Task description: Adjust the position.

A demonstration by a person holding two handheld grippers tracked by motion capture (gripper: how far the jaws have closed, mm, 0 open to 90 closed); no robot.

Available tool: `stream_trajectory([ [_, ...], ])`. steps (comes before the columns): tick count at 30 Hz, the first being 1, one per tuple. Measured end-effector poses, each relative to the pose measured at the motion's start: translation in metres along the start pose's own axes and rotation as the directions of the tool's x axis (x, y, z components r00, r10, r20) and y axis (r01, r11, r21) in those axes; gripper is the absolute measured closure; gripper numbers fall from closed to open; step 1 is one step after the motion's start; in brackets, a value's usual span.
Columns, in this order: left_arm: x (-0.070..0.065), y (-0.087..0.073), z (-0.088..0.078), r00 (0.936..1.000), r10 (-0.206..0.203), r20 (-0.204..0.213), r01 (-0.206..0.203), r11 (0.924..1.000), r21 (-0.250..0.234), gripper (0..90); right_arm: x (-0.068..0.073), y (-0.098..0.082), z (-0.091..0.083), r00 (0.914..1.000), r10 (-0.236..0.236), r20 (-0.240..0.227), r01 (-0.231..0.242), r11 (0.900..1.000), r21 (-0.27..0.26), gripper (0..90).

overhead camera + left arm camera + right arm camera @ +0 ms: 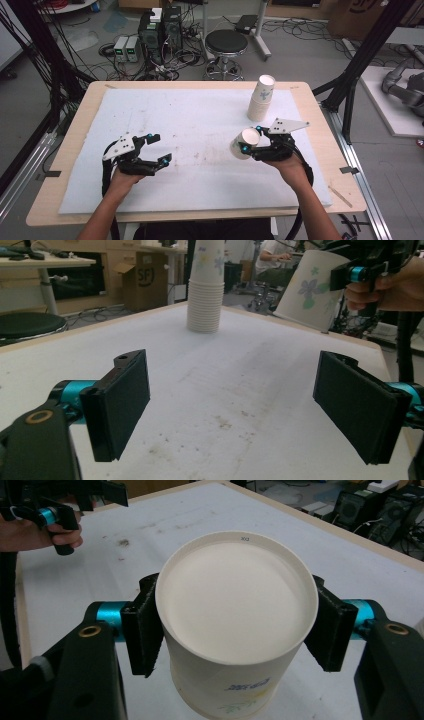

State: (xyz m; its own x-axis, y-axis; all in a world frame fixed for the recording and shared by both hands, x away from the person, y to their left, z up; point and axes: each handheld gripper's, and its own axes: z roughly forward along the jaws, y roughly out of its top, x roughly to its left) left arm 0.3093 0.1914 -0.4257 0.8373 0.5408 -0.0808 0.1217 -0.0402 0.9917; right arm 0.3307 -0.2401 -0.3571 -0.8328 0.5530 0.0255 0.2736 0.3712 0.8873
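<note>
A white paper cup with a green floral print (244, 143) is held in the right gripper (251, 139), pinched across its body by the two black padded jaws; in the right gripper view the cup (235, 625) is seen from its base end, the flat white bottom facing the camera and a pad pressed to the wall at 9 o'clock and at 3 o'clock. The cup is carried tilted, clear of the white foam mat (190, 125), with its base turned toward the left side of the table – seen so in the high view. From the cup, a tall stack of matching white paper cups (262, 98) stands upright on the mat at roughly 1 o'clock, near but apart. In the left gripper view the stack (205, 287) is seen at 12 o'clock and the held cup (307, 290) at 2 o'clock, raised above the table edge in the person's right hand (390, 287). The left gripper (156, 148) is held low over the mat at about 9 o'clock from the cup, well apart from it – its jaws spread wide, with nothing between the pads (122, 405) but stained mat surface. The mat lies on a pale wooden table (75, 145), whose border is visible all round.
</note>
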Motion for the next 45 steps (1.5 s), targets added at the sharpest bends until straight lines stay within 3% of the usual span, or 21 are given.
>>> stream_trajectory([
  [5, -0.002, 0.000, 0.003, 0.9999, 0.005, 0.015, -0.006, 0.9996, 0.026, 15.1, 0.007, 0.001, 0.005, 0.9995, -0.013, -0.030, 0.013, 1.000, -0.006, 34.5],
  [9, -0.005, 0.002, 0.010, 0.9983, -0.028, 0.051, 0.026, 0.9990, 0.038, 15.0, 0.013, 0.003, 0.012, 0.9976, -0.025, -0.064, 0.024, 1.000, -0.007, 34.4],
  [12, -0.011, 0.004, 0.019, 0.9953, -0.014, 0.096, 0.009, 0.9985, 0.055, 15.0, 0.017, 0.004, 0.017, 0.9963, -0.024, -0.082, 0.024, 1.000, 0.000, 34.4],
  [14, -0.016, 0.005, 0.027, 0.9892, -0.002, 0.147, -0.007, 0.9979, 0.065, 15.0, 0.018, 0.004, 0.019, 0.9956, -0.027, -0.090, 0.027, 1.000, -0.002, 34.4],
  [17, -0.021, 0.008, 0.039, 0.9820, 0.007, 0.189, -0.020, 0.9974, 0.069, 15.4, 0.022, 0.006, 0.023, 0.9931, -0.037, -0.111, 0.037, 0.999, 0.000, 34.4],
  [26, -0.035, 0.015, 0.067, 0.9614, 0.035, 0.273, -0.060, 0.9945, 0.086, 15.5, 0.031, 0.009, 0.032, 0.9877, -0.051, -0.148, 0.055, 0.998, 0.018, 34.4],
  [38, -0.045, 0.012, 0.086, 0.9474, 0.051, 0.316, -0.093, 0.9887, 0.117, 15.5, 0.042, 0.012, 0.039, 0.9803, -0.058, -0.189, 0.063, 0.998, 0.019, 34.4],
  [45, -0.049, 0.011, 0.094, 0.9402, 0.056, 0.336, -0.105, 0.9863, 0.127, 16.1, 0.050, 0.015, 0.047, 0.9702, -0.063, -0.234, 0.069, 0.998, 0.016, 34.5],
])
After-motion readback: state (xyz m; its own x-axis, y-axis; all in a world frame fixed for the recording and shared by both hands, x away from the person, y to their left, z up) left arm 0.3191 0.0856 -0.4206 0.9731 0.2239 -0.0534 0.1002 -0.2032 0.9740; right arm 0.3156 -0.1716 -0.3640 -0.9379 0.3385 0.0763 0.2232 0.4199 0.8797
